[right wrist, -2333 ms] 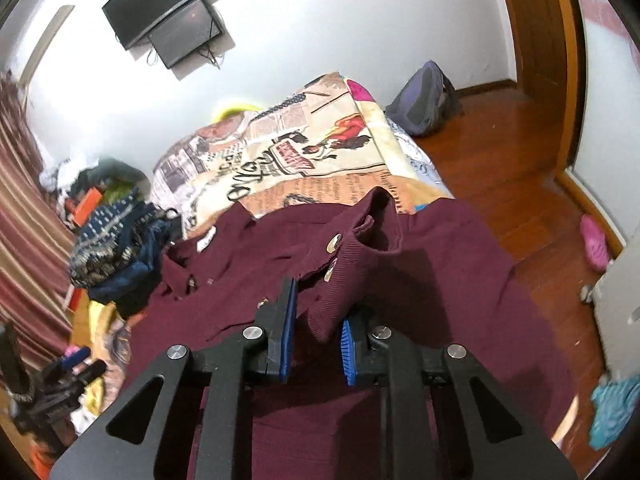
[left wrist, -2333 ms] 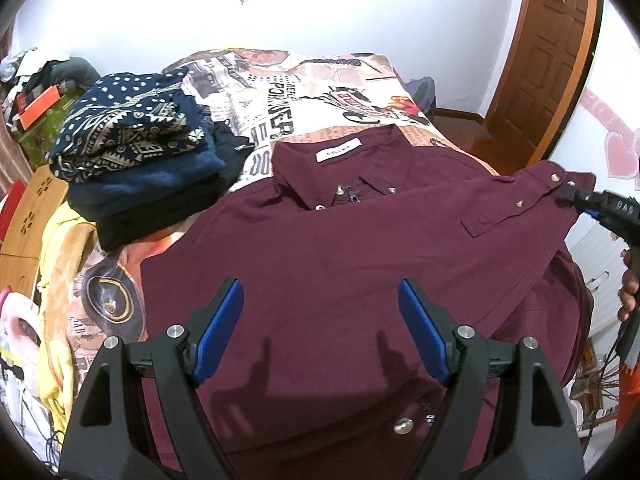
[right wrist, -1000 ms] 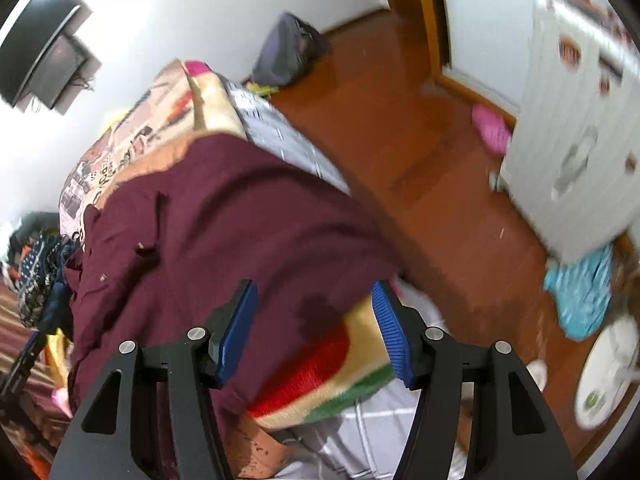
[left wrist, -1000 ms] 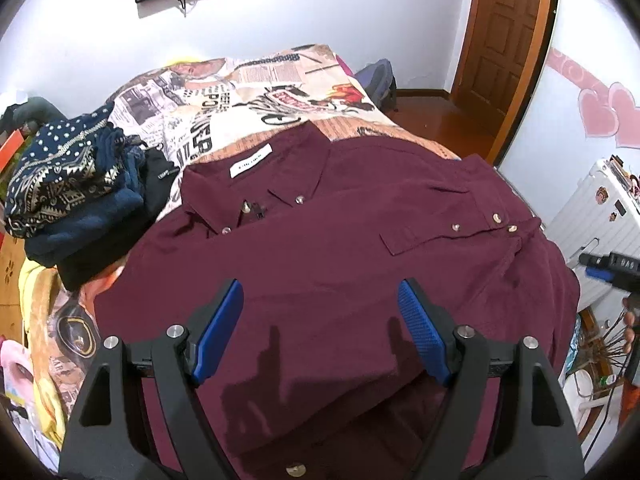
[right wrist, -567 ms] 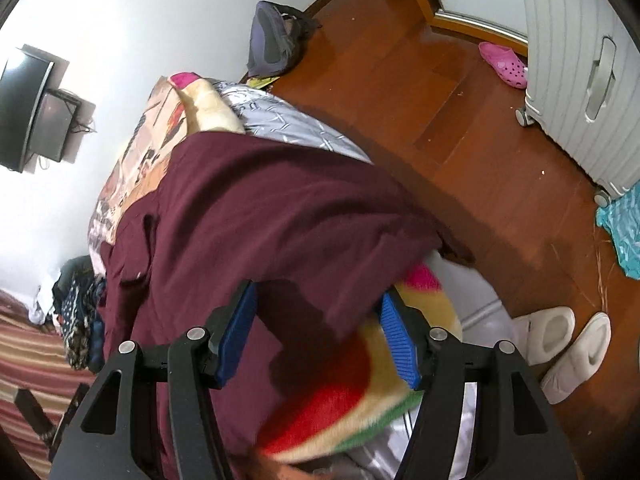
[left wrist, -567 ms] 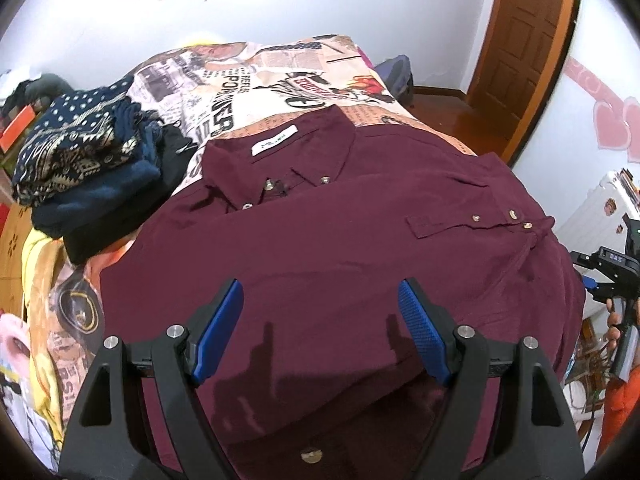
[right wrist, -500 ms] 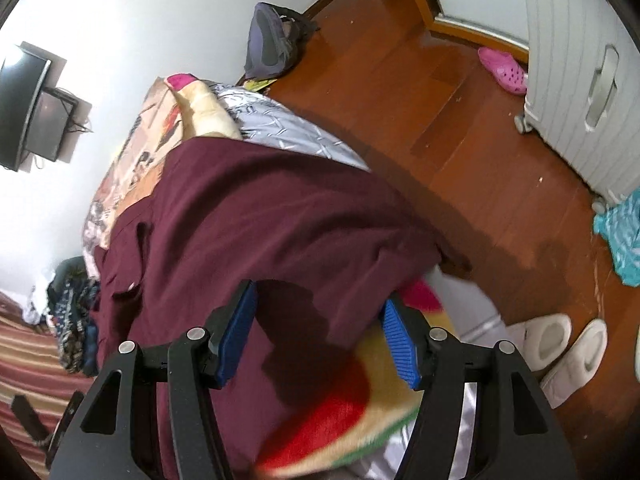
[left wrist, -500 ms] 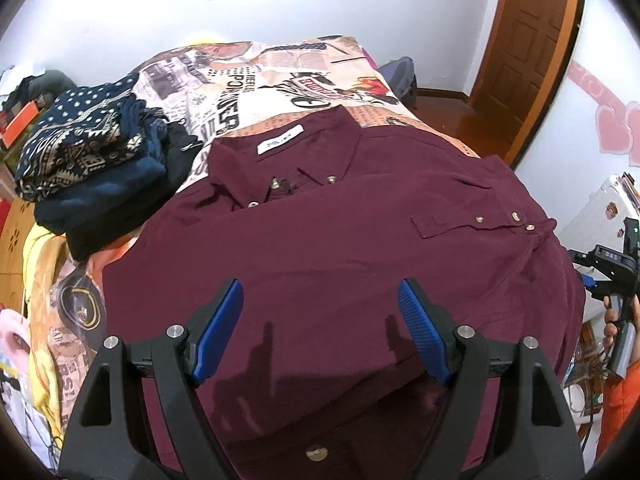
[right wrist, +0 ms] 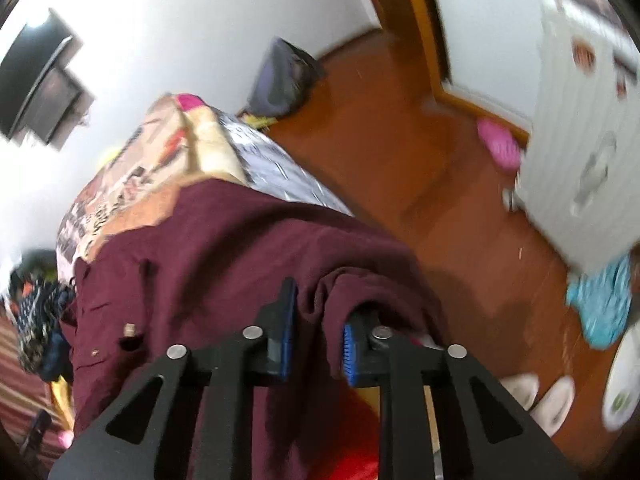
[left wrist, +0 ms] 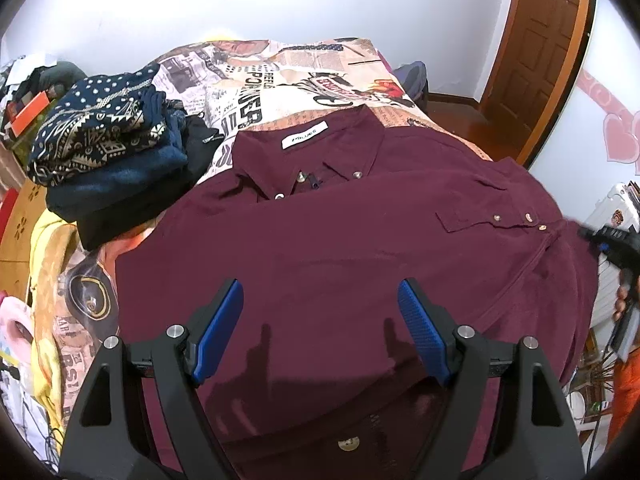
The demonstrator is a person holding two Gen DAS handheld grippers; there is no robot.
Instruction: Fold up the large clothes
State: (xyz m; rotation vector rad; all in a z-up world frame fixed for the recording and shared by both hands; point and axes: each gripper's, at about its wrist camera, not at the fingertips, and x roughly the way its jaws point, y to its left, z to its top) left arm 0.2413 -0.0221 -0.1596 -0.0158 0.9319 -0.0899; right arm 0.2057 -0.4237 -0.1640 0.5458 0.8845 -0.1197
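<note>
Shirt lengthwise on bed, collar far; left gripper jaws apart, right gripper jaws closing on hem fold.

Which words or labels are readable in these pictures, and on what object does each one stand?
"PONKER": large black letters, seen sideways, on the printed bedspread.
Smaller print on the bedspread: too small to read.
White collar label on the maroon shirt: too small to read.
Right wrist view: blurred, nothing readable.
</note>
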